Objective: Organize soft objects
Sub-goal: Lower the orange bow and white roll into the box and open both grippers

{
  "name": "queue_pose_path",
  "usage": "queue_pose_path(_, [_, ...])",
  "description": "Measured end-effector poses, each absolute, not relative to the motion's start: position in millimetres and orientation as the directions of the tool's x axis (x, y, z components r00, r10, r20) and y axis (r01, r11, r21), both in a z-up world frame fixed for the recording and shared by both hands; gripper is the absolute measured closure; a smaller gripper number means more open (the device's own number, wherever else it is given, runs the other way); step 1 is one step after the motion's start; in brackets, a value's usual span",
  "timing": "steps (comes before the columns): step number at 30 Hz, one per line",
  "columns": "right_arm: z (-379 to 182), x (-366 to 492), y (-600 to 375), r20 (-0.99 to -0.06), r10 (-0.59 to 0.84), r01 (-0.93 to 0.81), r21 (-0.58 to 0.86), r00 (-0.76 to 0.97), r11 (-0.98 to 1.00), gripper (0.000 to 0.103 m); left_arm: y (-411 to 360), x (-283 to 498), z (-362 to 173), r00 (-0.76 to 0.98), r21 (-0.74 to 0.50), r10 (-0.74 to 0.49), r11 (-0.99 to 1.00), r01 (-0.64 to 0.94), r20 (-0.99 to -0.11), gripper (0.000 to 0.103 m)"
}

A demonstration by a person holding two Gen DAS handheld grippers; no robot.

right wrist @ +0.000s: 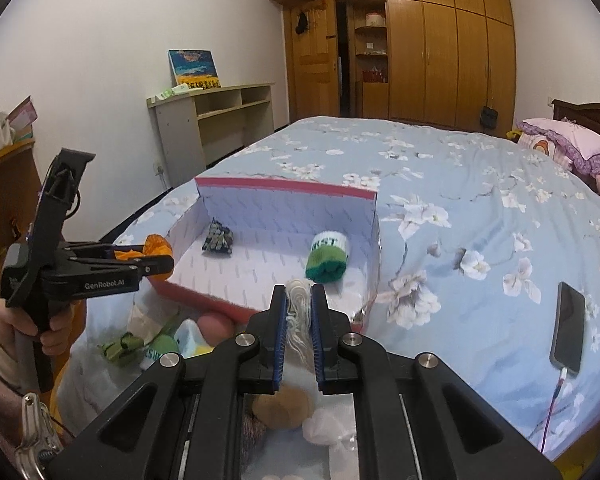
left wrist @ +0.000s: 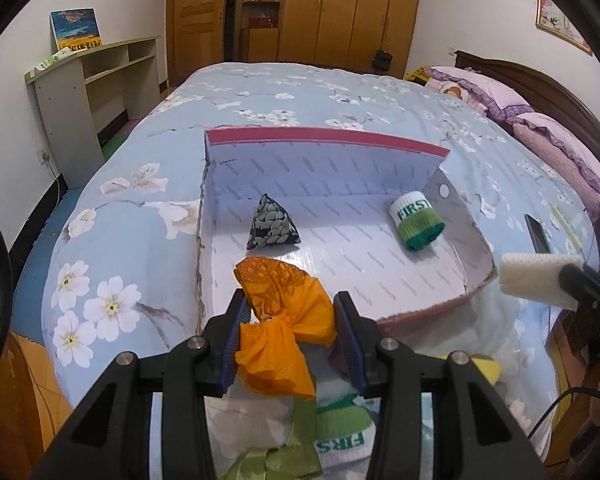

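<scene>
Two items in box (left wrist: pixel 476 276), phone (right wrist: pixel 569 328) beside

box (left wrist: pixel 328 140) open above, tall back wall, low front rim, floor mostly bare

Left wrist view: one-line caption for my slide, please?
Left hand-held gripper holds an orange fabric bundle before the open box on the floral bed.

Home bedroom: floral-quilted bed (right wrist: pixel 440 184), pink pillows (right wrist: pixel 568 144), wooden wardrobe (right wrist: pixel 452 56).
</scene>
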State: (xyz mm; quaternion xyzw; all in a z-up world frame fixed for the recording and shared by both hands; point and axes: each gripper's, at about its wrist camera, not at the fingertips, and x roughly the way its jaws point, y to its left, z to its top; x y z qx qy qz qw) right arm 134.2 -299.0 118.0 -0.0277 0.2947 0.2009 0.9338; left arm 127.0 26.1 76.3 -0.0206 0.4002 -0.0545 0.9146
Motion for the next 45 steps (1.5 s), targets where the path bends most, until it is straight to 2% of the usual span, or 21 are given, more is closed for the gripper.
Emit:
queue_pose_path(11, [118,162,-282,-0.554,0.388,-0.416,0.082,0.736,0.906,0.091,26,150,71,0.683,-0.056,-0.085,0.996,0.064,-0.725,0.058])
queue_pose_path(28, [81,200,-261,-0.614,0.444,-0.451,0.156,0.653,0.879,0.091,25,168,42,0.647,-0.067,-0.090,0.996,0.060,-0.757,0.057])
queue_pose_path(45, [61,212,-265,-0.646,0.428,-0.422,0.177,0.631,0.889,0.090,27,173,26,0.617,-0.062,-0.080,0.997,0.050,-0.783,0.057])
